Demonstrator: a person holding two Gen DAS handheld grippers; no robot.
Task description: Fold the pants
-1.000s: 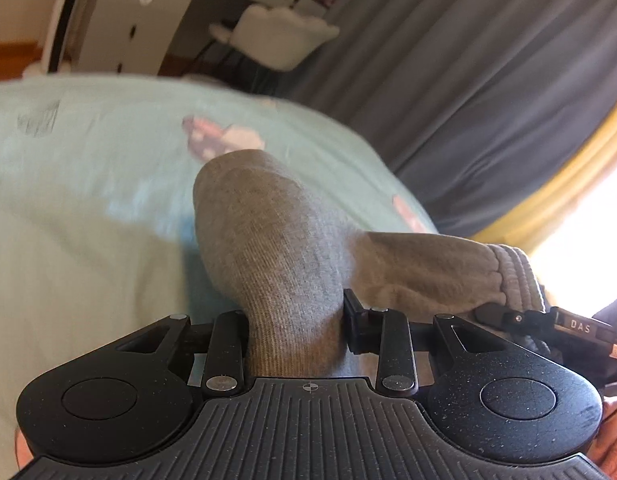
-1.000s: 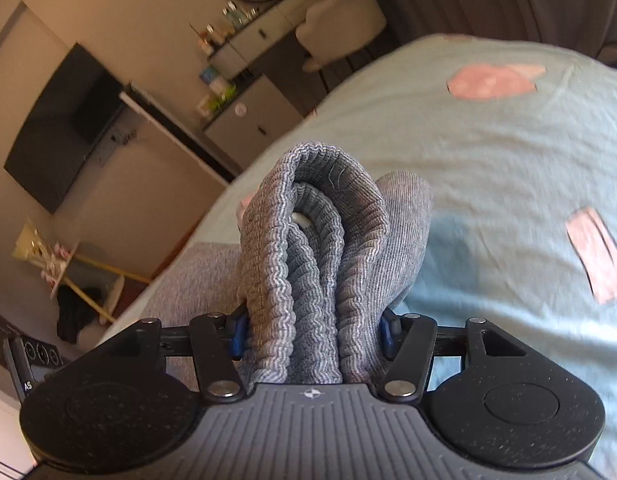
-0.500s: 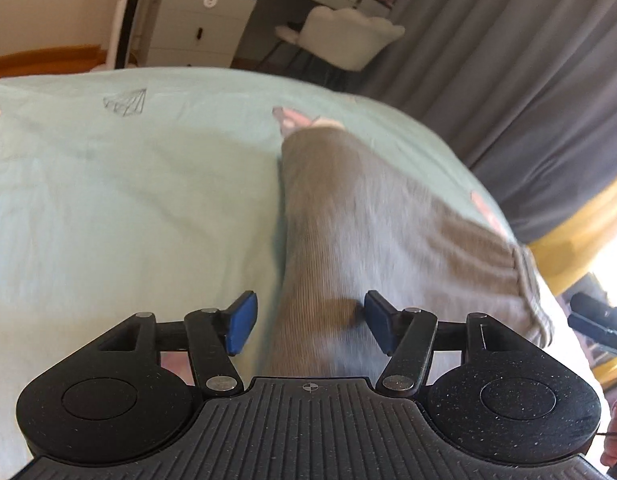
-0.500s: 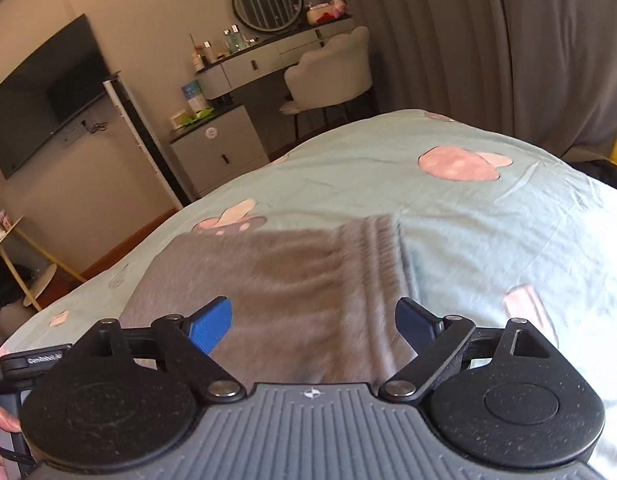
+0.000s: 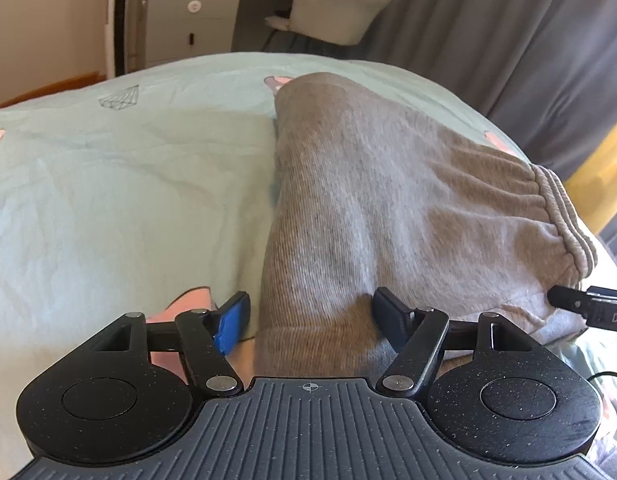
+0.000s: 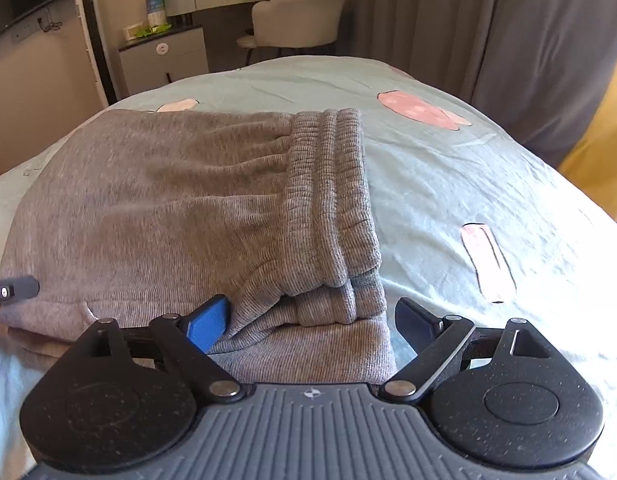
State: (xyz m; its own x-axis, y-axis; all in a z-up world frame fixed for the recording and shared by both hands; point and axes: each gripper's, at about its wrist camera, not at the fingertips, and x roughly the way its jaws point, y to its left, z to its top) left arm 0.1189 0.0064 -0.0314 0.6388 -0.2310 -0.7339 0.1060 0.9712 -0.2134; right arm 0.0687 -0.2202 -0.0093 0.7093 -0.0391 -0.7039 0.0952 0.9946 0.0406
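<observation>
The grey ribbed pants (image 5: 368,200) lie folded on the pale green bed sheet (image 5: 128,180). My left gripper (image 5: 310,304) straddles the folded left edge; its jaws are opening, and the blue left pad stands clear of the cloth. In the right wrist view the pants (image 6: 188,200) lie flat with the elastic waistband (image 6: 332,184) stacked at the right end. My right gripper (image 6: 311,308) is open around that waistband corner, neither pad pressing on it. A fingertip (image 5: 580,304) of the right gripper shows at the frame's right edge in the left wrist view.
The sheet (image 6: 448,184) with pink prints spreads right of the pants. Beyond the bed's far edge stand a white chair (image 6: 300,16), a drawer cabinet (image 5: 188,28) and a desk. Grey curtains (image 5: 508,32) hang at the back right.
Both grippers were shut on lifted, bunched cloth a second ago. They came down, opened and let go, and the pants now lie flat on the bed.
</observation>
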